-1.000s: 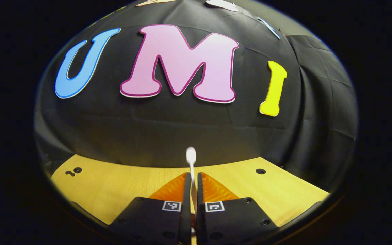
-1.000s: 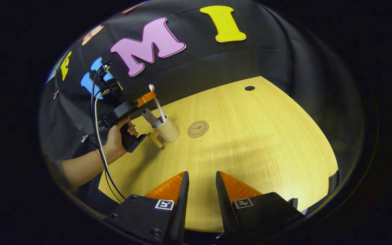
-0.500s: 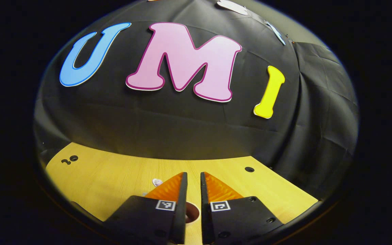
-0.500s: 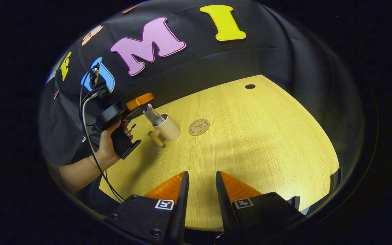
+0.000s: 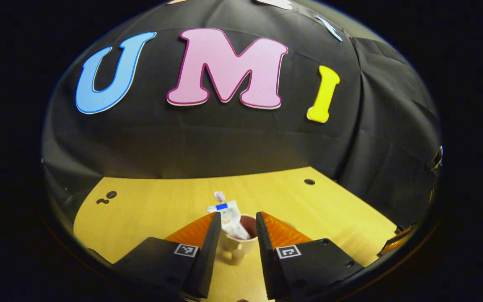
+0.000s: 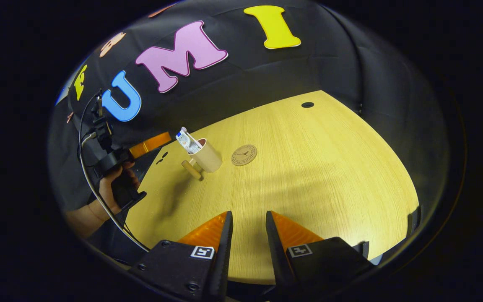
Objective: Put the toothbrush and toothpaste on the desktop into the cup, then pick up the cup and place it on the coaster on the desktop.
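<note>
A cream cup [image 6: 206, 156] with a dark red inside stands upright on the desktop [image 6: 308, 176], its handle [image 6: 192, 170] pointing away from the round coaster [image 6: 244, 154] just beside it. A toothpaste tube [image 6: 188, 141] and a toothbrush [image 5: 219, 196] are leaned inside the cup.

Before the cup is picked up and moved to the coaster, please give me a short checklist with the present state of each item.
1. Toothpaste inside the cup: ok.
2. Toothbrush inside the cup: ok, its head shows behind the tube.
3. Left gripper open and holding nothing: ok.
4. Right gripper open, apart from the cup: ok.
5. Coaster bare, beside the cup: ok.
6. Cup handle within reach: ok, it points toward the left gripper.
</note>
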Action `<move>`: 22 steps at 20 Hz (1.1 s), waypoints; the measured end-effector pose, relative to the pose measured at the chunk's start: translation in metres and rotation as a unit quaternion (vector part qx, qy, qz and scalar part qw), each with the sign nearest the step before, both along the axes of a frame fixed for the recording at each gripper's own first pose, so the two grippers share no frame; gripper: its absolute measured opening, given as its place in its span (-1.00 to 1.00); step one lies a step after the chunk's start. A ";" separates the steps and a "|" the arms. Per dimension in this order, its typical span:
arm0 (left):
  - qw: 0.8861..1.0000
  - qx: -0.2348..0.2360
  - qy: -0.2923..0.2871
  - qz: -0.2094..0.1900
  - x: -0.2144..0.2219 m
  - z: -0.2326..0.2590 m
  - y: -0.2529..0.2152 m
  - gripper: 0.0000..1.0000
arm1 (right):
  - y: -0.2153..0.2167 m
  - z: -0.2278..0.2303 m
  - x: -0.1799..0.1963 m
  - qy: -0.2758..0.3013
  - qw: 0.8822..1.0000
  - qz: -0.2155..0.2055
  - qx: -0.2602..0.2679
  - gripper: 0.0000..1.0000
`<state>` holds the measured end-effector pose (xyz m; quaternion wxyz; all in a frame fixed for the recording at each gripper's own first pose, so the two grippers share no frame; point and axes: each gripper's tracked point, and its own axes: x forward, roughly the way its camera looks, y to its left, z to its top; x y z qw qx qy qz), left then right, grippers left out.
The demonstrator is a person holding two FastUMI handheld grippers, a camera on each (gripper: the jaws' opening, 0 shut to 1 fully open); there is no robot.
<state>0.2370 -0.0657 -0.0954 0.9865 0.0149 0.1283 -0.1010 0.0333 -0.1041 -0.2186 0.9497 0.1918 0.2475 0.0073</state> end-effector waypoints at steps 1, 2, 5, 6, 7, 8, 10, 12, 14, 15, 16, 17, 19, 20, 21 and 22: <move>1.000 0.010 0.015 0.001 -0.005 -0.008 0.005 0.07 | -0.001 0.000 -0.001 0.000 1.000 -0.001 0.002 -0.03; 0.999 0.013 0.033 -0.005 -0.008 -0.016 0.004 0.21 | -0.002 0.001 0.000 0.000 1.000 -0.001 0.001 -0.03; 0.995 0.017 0.090 -0.026 -0.011 -0.041 -0.003 0.37 | -0.007 0.000 0.002 0.000 1.000 -0.006 -0.002 -0.03; 0.993 0.021 0.111 -0.029 -0.011 -0.052 -0.005 0.41 | -0.007 -0.001 0.003 0.002 1.000 -0.008 0.000 -0.03; 0.991 0.027 0.131 -0.026 -0.010 -0.063 -0.005 0.46 | -0.008 -0.001 0.003 0.003 1.000 -0.011 0.004 -0.03; 0.987 0.033 0.153 -0.023 -0.007 -0.072 -0.005 0.46 | -0.010 -0.001 0.002 0.003 1.000 -0.014 0.006 -0.03; 0.981 0.040 0.187 -0.025 -0.002 -0.090 -0.007 0.46 | -0.013 -0.003 -0.001 0.005 1.000 -0.017 0.003 -0.03; 0.971 0.045 0.232 -0.026 0.005 -0.112 -0.010 0.46 | -0.015 -0.006 -0.003 0.010 1.000 -0.022 0.006 -0.03; 0.960 0.049 0.276 -0.022 0.012 -0.135 -0.010 0.46 | -0.018 -0.007 -0.005 0.013 1.000 -0.027 0.007 -0.03; 0.955 0.056 0.290 -0.018 0.015 -0.143 -0.008 0.46 | -0.019 -0.007 -0.005 0.012 1.000 -0.028 0.006 -0.03; 0.952 0.063 0.300 -0.015 0.020 -0.148 -0.006 0.47 | -0.021 -0.008 -0.006 0.014 0.999 -0.028 0.005 -0.03; 0.949 0.069 0.308 -0.013 0.023 -0.151 -0.004 0.47 | -0.022 -0.009 -0.007 0.015 0.999 -0.029 0.004 -0.03; 0.945 0.072 0.318 -0.014 0.030 -0.151 -0.006 0.46 | -0.025 -0.013 -0.011 0.020 0.999 -0.034 0.007 -0.03; 0.943 0.076 0.324 -0.016 0.035 -0.150 -0.006 0.45 | -0.027 -0.014 -0.012 0.022 0.999 -0.037 0.008 -0.03; 0.940 0.082 0.331 -0.016 0.038 -0.153 -0.006 0.43 | -0.029 -0.016 -0.014 0.024 0.999 -0.041 0.009 -0.03; 0.936 0.088 0.339 -0.019 0.040 -0.154 -0.007 0.42 | -0.030 -0.016 -0.014 0.025 0.999 -0.044 0.011 -0.03</move>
